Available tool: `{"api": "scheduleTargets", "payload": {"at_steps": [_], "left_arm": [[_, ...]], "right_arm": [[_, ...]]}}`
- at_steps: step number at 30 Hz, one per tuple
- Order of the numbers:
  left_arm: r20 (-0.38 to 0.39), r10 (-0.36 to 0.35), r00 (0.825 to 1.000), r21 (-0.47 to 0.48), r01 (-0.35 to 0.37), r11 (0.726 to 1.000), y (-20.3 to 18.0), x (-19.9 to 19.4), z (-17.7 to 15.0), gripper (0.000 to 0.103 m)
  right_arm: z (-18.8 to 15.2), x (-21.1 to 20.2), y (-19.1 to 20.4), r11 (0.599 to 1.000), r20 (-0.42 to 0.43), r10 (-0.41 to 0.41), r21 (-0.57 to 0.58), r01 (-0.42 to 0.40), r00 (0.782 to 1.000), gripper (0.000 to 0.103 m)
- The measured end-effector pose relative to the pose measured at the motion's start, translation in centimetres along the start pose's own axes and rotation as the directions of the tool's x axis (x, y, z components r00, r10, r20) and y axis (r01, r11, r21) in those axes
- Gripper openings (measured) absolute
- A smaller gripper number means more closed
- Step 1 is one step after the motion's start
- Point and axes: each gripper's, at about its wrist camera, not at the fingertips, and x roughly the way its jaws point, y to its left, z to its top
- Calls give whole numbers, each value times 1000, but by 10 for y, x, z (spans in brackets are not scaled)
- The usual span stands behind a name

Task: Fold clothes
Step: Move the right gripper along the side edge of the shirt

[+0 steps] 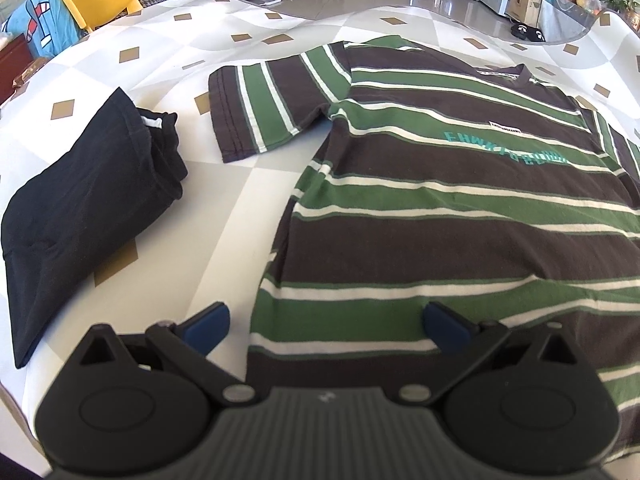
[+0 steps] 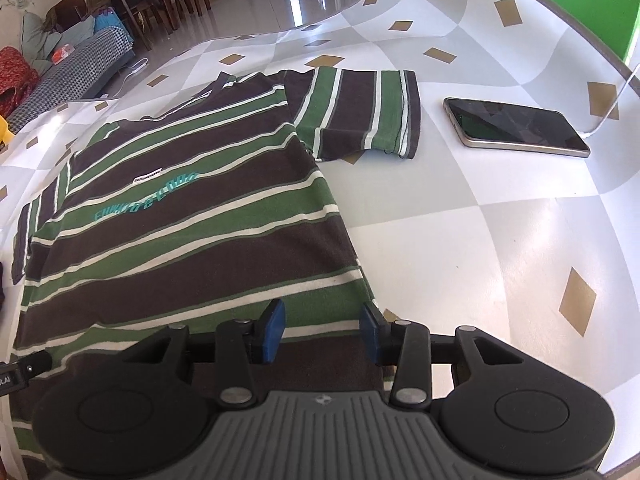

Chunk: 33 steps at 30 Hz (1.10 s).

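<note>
- Striped T-shirt (image 1: pixel 460 184): soft knit in brown, green and white bands, teal lettering across the chest; spread flat, front up, filling the centre and right of the left wrist view and the centre-left of the right wrist view.
- Sleeves: both laid out flat to the sides, hems stitched.
- Surface (image 2: pixel 460 240): smooth, glossy cover in grey-and-white checks with tan diamonds.
- Dark garment (image 1: pixel 80 208): matte black cloth, folded into a rough oblong, at left of the left wrist view, apart from the shirt.
- Phone (image 2: pixel 516 126): flat slab, glossy dark screen, metallic rim, white cable at its far end; upper right of the right wrist view.
- Left tool (image 1: pixel 326 326): blue-padded fingers spread wide over the shirt's lower left edge, gripping nothing.
- Right tool (image 2: pixel 322 330): jaws partly apart over the lower right hem edge, pads not pressing cloth.
</note>
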Motion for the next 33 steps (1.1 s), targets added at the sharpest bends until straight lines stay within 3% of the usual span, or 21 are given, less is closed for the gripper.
{"api": "scheduleTargets", "payload": {"at_steps": [19, 27, 33], "left_arm": [[-42, -30, 999, 56, 32, 998, -12, -22, -28, 103], [-41, -42, 998, 55, 45, 997, -12, -32, -36, 103], [-58, -41, 997, 67, 45, 997, -15, -29, -43, 103]], "right_arm": [[-50, -21, -44, 991, -134, -3, 134, 21, 991, 40], [-64, -15, -41, 989, -168, -3, 144, 28, 986, 41], [-68, -13, -30, 994, -155, -44, 89, 58, 987, 44]]}}
